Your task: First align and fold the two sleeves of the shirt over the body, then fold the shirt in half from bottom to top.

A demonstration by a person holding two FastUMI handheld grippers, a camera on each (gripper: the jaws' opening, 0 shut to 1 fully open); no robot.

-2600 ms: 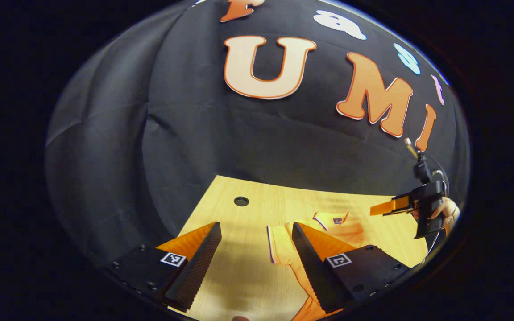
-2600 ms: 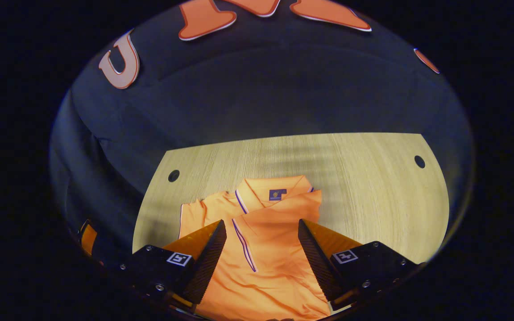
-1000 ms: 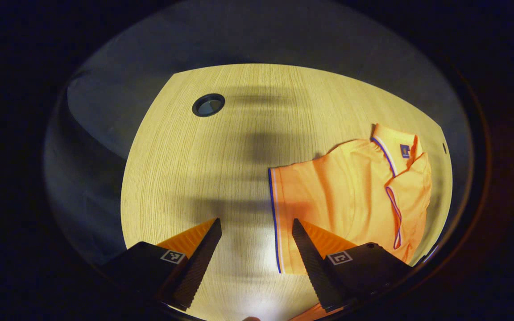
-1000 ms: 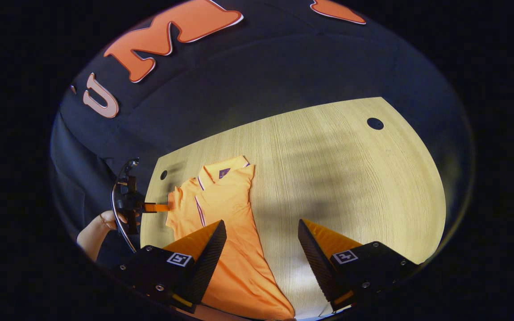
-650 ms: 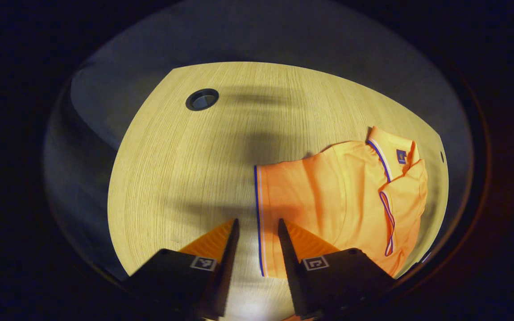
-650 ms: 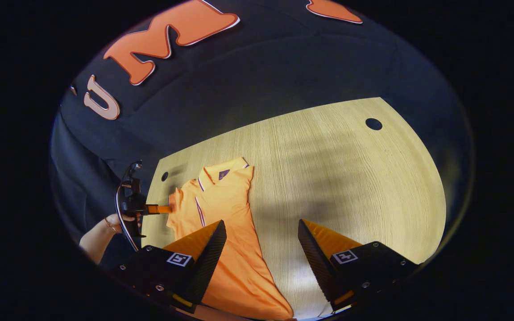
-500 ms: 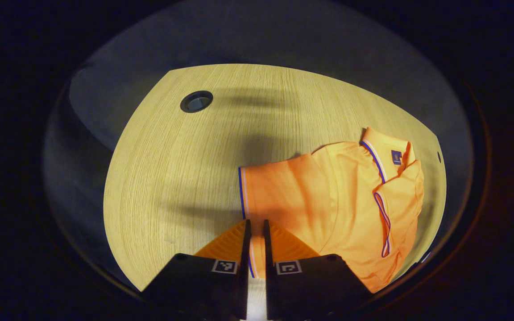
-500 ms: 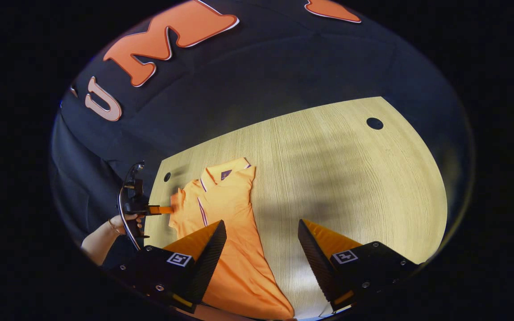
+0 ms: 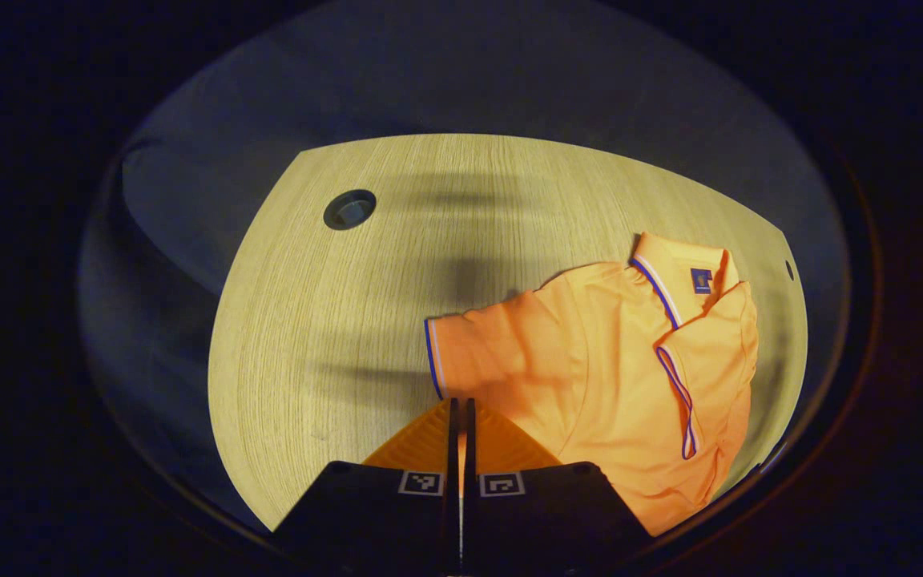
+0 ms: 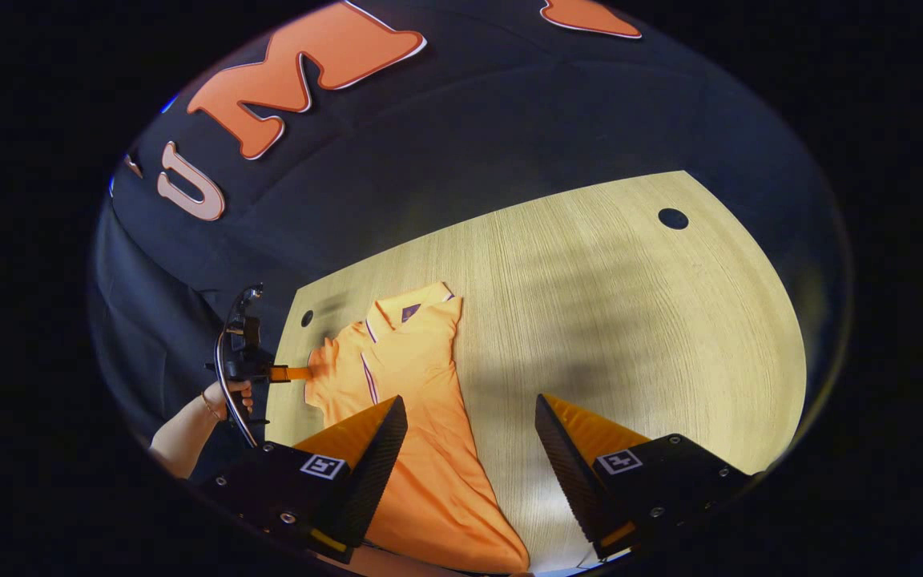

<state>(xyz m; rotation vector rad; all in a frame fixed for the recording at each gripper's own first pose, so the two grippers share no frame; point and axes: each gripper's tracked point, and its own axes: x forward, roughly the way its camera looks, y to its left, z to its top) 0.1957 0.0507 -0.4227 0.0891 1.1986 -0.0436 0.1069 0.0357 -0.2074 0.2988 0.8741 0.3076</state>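
We had the left hand-held gripper pinched shut on the soft, light shirt's sleeve cuff, right hand-held gripper open above the tabletop.

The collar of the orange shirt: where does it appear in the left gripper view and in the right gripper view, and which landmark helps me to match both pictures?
Left gripper view: the collar lies at the right, at the far end of the shirt.
Right gripper view: the collar lies left of centre, above the left claw, which pinches the sleeve.
Shared landmark: the blue-and-white stripe running down from the collar.
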